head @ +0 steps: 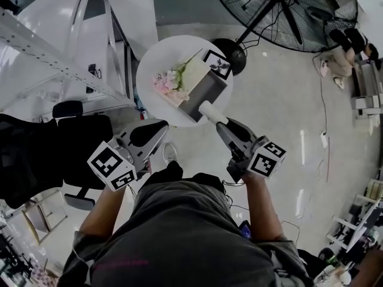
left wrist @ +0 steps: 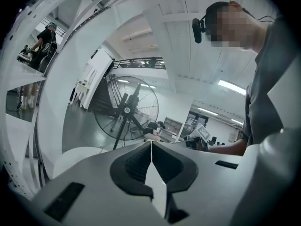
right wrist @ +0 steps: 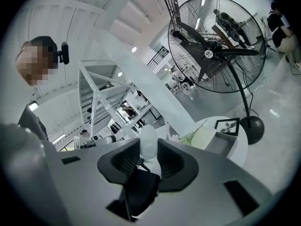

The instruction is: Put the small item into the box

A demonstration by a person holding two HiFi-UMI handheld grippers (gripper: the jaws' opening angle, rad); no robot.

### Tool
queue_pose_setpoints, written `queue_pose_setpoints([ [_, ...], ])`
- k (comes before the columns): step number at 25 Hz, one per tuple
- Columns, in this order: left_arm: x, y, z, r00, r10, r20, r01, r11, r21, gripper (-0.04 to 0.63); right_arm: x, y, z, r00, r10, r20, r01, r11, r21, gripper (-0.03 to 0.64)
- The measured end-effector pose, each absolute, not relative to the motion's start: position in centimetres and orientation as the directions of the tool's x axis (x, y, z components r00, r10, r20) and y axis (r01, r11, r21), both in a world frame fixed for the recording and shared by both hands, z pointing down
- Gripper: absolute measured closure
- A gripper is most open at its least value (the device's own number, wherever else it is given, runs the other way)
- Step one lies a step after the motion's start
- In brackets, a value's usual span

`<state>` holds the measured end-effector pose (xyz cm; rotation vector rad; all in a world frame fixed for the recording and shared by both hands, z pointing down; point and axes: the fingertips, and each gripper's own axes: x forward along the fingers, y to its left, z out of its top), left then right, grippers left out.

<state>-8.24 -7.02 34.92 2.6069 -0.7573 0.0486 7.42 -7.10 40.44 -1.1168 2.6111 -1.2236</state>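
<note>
- Small white rounded item: pinched between the pads of my right claw, just short of the grey box on the round table.
- Looks light, smooth and rigid, so probably slippery. Hold it mid-body, firmly.
- Left claw: closed, empty.

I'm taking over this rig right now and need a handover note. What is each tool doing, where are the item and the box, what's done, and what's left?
Left tool: shut, nothing in it.
Right tool: shut on the small white item, pointing toward the table.
Grey box: on the round white table, just ahead of the right tool.
Done: the item is picked up.
Left: bring the item over the box, put it in and release it.
</note>
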Motion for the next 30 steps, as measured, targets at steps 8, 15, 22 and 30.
queue_pose_setpoints([
  [8, -9.4, -10.1, 35.5, 0.843, -0.513, 0.158, -0.53, -0.749, 0.398, 0.574, 7.1, -10.4, 41.2, -0.734, -0.618, 0.281, -0.609, 0.418, -0.674, 0.494],
  [15, -9.6, -12.0, 37.5, 0.819, -0.542, 0.19, -0.567, -0.712, 0.415, 0.575, 7.1, -13.2, 43.9, -0.763, -0.55, 0.339, -0.613, 0.45, -0.649, 0.494],
  [22, -9.2, -13.3, 40.3, 0.755, -0.607, 0.248, -0.647, -0.629, 0.43, 0.577, 7.8, -15.9, 49.2, -0.797, -0.412, 0.442, -0.603, 0.512, -0.611, 0.494],
  [30, -7.5, -14.1, 42.3, 0.672, -0.678, 0.299, -0.725, -0.52, 0.451, 0.577, 9.5, -18.8, 55.4, -0.805, -0.227, 0.547, -0.563, 0.583, -0.586, 0.494],
])
